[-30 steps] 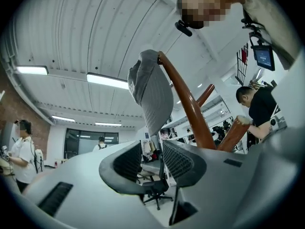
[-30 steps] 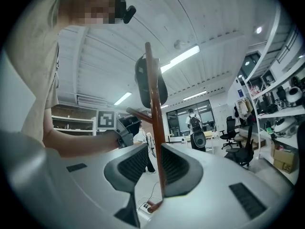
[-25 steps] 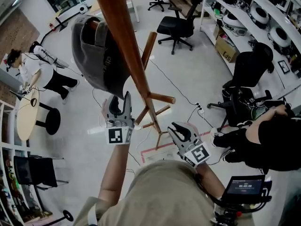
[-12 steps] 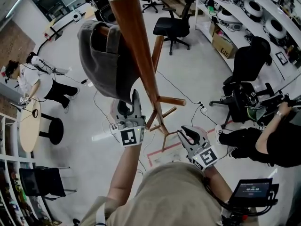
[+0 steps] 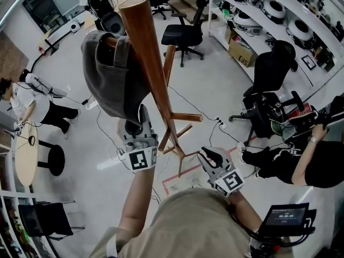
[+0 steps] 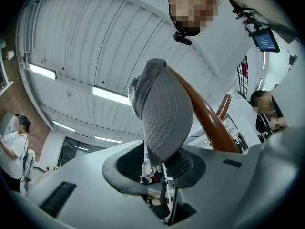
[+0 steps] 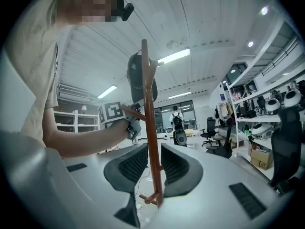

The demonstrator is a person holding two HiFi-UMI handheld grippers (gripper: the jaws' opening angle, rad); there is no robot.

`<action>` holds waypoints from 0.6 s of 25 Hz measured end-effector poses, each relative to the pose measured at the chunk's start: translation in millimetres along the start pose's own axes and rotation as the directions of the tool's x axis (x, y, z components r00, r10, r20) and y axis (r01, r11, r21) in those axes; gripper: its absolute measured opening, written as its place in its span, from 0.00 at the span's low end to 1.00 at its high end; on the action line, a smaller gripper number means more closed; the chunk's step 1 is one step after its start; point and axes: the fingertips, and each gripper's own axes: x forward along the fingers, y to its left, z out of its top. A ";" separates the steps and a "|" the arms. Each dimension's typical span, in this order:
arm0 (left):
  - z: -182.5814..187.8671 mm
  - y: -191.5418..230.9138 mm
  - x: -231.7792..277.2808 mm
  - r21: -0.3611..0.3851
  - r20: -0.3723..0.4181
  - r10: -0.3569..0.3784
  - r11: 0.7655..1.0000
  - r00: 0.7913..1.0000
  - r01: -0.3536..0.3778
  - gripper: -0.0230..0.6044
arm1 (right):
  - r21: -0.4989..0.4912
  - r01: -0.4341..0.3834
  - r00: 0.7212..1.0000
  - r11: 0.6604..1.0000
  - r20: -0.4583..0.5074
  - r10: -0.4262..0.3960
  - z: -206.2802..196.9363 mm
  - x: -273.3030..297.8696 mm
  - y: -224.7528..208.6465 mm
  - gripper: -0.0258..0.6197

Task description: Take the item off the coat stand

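A grey cap (image 5: 110,79) hangs on a peg near the top of the brown wooden coat stand (image 5: 153,74). My left gripper (image 5: 137,117) points up at the cap's lower edge. In the left gripper view the cap's brim (image 6: 162,118) dips between the pads (image 6: 186,163), and a gap shows beside it. Its jaws have just been closing and stand open around the brim. My right gripper (image 5: 208,156) is lower and to the right, open and holding nothing. In the right gripper view the stand's pole (image 7: 148,128) lines up between its jaws, farther off.
Office chairs (image 5: 183,34) (image 5: 269,74) stand behind the coat stand. One person bends at the left (image 5: 32,104) and another sits at the right (image 5: 317,165). Cables and red floor tape (image 5: 183,179) lie around the stand's base. Shelves with gear (image 5: 269,9) line the right wall.
My left gripper has risen a little, with the cap's brim going deeper between its jaws. The right gripper has stayed about where it was.
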 end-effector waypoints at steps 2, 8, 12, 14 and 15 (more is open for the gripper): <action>1.9 2.9 -0.4 -0.001 0.004 0.003 1.000 1.000 -0.003 0.22 | 0.000 0.005 1.000 1.000 0.002 -0.005 -0.5 0.1 -0.5 0.18; 3.8 9.5 -0.2 -0.022 -0.015 0.018 1.000 1.000 -0.018 0.12 | 0.000 0.008 1.000 1.000 0.013 -0.008 1.4 -0.6 -2.8 0.18; 7.4 19.6 -3.2 -0.070 -0.030 0.030 0.997 0.999 -0.032 0.11 | 0.009 0.002 1.000 1.000 0.017 -0.002 -0.5 0.4 -1.8 0.18; 11.8 24.1 -4.8 -0.074 -0.034 0.033 0.997 0.999 -0.035 0.11 | 0.013 -0.001 1.000 1.000 0.014 0.001 -2.1 1.0 -0.2 0.18; 14.0 26.2 -5.8 -0.075 -0.038 0.032 0.997 0.999 -0.035 0.11 | 0.014 -0.003 1.000 1.000 0.011 0.003 -3.2 1.1 1.3 0.18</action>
